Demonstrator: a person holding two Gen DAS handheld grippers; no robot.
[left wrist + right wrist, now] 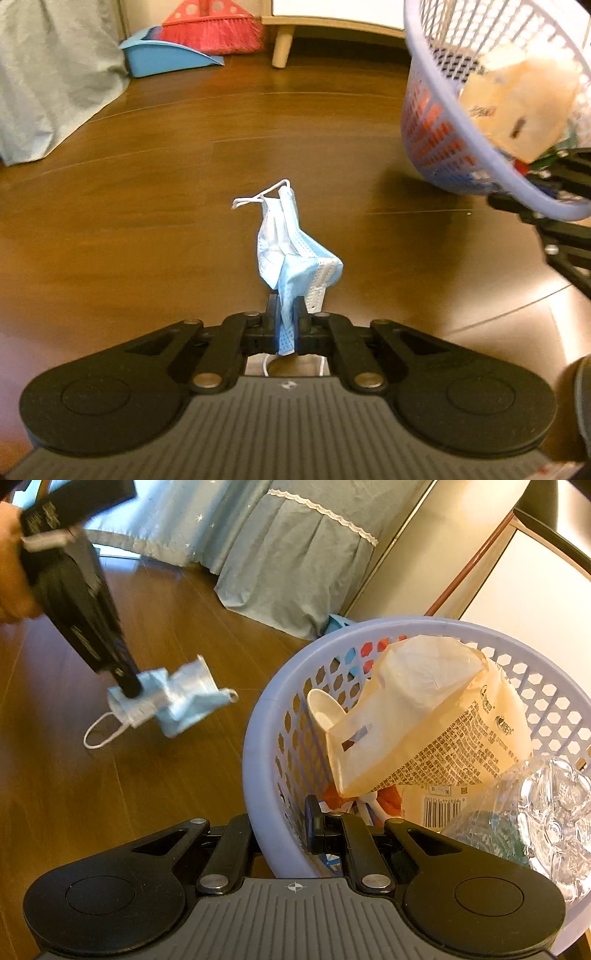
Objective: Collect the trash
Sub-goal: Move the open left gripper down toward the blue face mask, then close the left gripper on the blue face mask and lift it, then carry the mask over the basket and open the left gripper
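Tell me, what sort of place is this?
Probably a bedroom in a home. A frilled bed skirt hangs to the wood floor, a broom and dustpan stand by the wall, and a furniture leg shows nearby.

Floor — wood planks, glossy, with a soft sheen. Face mask in my left gripper: thin pleated fabric, matt, crumpled. Basket is smooth perforated plastic. Inside it, a crinkled semi-gloss plastic bag and clear shiny crushed plastic. My gripper bodies — matt black plastic, ribbed grey housing, bright metal pins.
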